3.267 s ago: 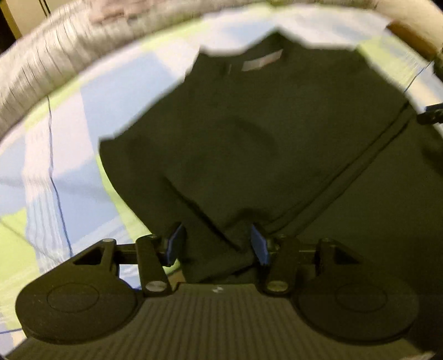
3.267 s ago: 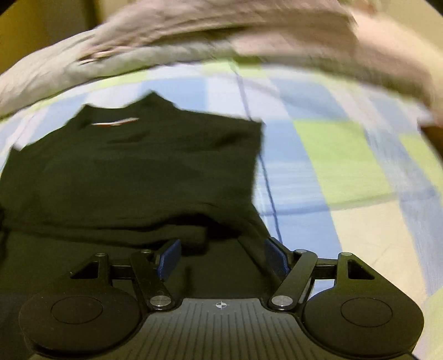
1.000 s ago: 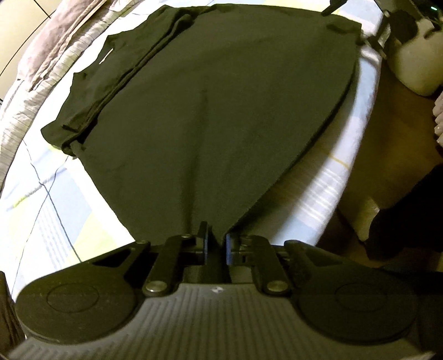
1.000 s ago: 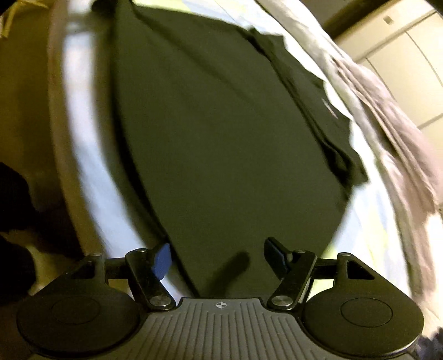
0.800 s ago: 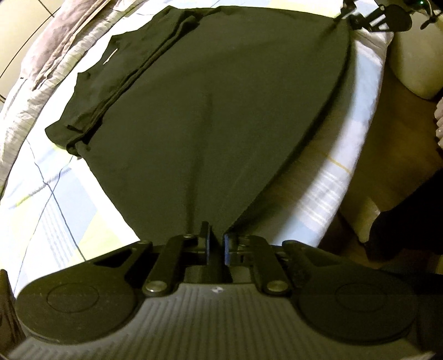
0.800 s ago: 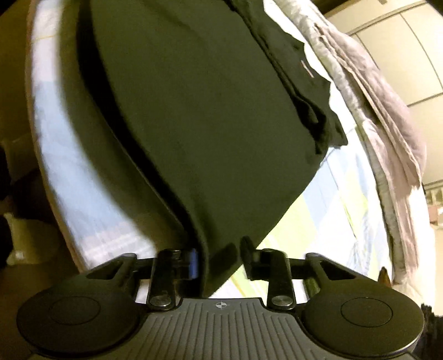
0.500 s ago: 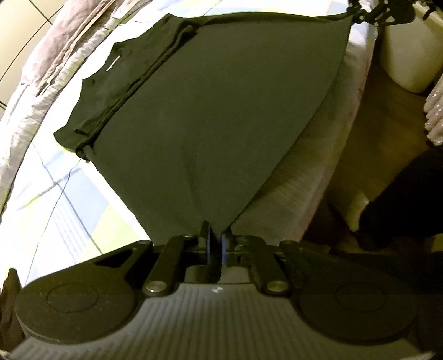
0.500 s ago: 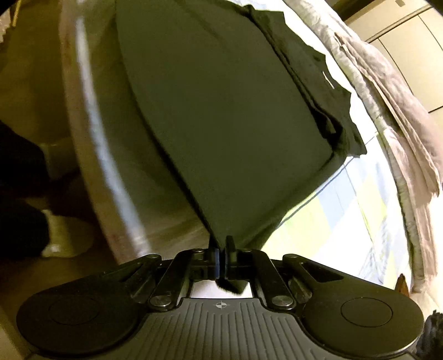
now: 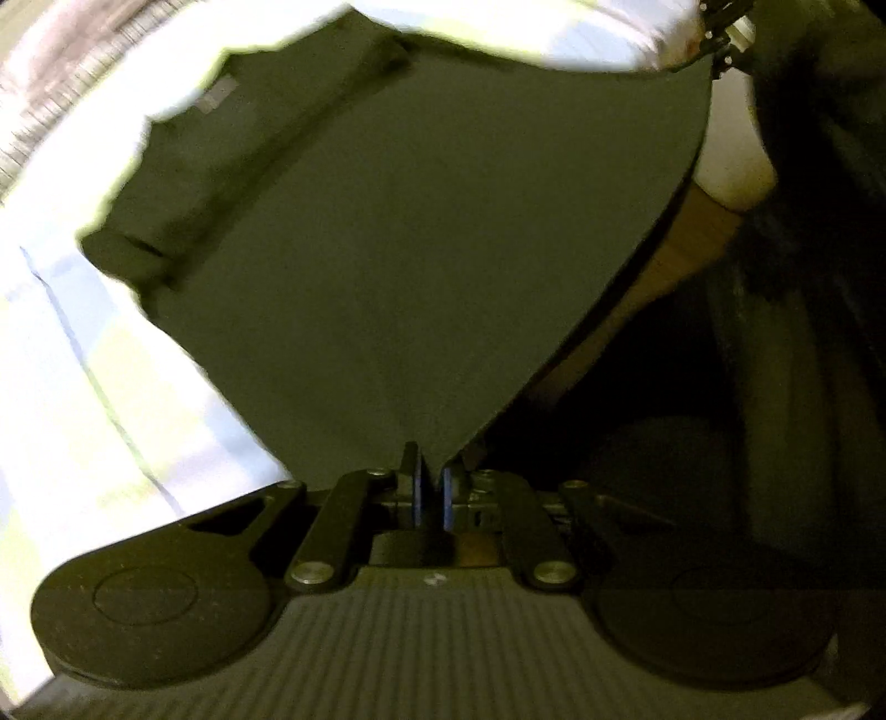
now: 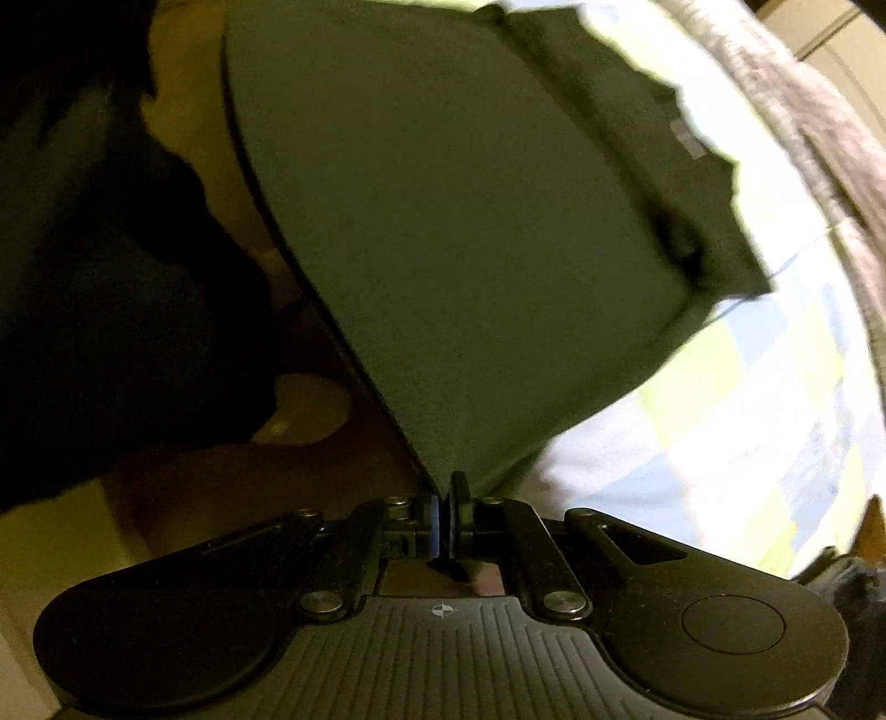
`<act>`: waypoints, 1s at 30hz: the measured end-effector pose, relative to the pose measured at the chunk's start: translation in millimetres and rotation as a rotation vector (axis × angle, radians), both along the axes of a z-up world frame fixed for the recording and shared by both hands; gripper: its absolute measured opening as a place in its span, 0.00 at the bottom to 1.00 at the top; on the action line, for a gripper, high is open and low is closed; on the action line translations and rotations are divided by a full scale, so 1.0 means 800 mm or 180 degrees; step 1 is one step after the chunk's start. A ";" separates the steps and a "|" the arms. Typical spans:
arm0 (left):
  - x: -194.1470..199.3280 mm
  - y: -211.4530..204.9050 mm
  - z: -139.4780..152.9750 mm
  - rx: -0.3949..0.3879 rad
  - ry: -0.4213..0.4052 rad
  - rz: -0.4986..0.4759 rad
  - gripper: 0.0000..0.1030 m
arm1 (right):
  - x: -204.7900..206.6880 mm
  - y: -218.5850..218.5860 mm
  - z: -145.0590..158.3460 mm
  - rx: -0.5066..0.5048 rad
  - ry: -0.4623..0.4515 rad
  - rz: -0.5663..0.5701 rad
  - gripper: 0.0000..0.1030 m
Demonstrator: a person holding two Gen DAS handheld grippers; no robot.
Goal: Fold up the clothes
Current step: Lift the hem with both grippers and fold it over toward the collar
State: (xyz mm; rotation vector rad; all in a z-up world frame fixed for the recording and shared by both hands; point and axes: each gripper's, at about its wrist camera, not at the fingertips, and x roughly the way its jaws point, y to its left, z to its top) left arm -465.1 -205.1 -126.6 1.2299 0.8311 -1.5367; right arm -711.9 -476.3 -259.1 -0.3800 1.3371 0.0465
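A dark T-shirt (image 9: 398,238) lies with its collar end on the checked bedsheet (image 9: 83,387), sleeves folded in. My left gripper (image 9: 431,476) is shut on one bottom hem corner and holds it lifted off the bed edge. My right gripper (image 10: 444,501) is shut on the other hem corner of the T-shirt (image 10: 454,210); it also shows far off in the left wrist view (image 9: 720,33). The hem is stretched taut between the two grippers. A pale neck label (image 10: 686,138) shows near the collar.
The bed edge runs under the lifted cloth, with brown floor (image 9: 686,243) below. Dark shapes of the person (image 10: 94,266) stand by the bed. A grey-pink quilt (image 10: 825,127) lies along the far side. A white object (image 9: 731,160) sits on the floor.
The right gripper has closed on the hem corner. Both grippers have pulled the hem back and up off the bed edge, and the shirt body is now lifted and taut.
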 end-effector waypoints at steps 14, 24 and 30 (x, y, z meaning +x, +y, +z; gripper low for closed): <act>0.262 -0.295 -0.006 -0.0346 0.0277 0.0141 0.05 | 0.281 -0.269 0.028 -0.0216 -0.0202 -0.0117 0.01; 0.359 -0.442 -0.078 0.0022 0.0523 -0.0038 0.05 | 0.382 -0.412 -0.026 0.0204 0.0185 -0.0563 0.01; 0.385 -0.483 -0.110 0.0143 0.0537 0.0079 0.06 | 0.404 -0.458 -0.041 0.0354 0.0194 -0.0704 0.01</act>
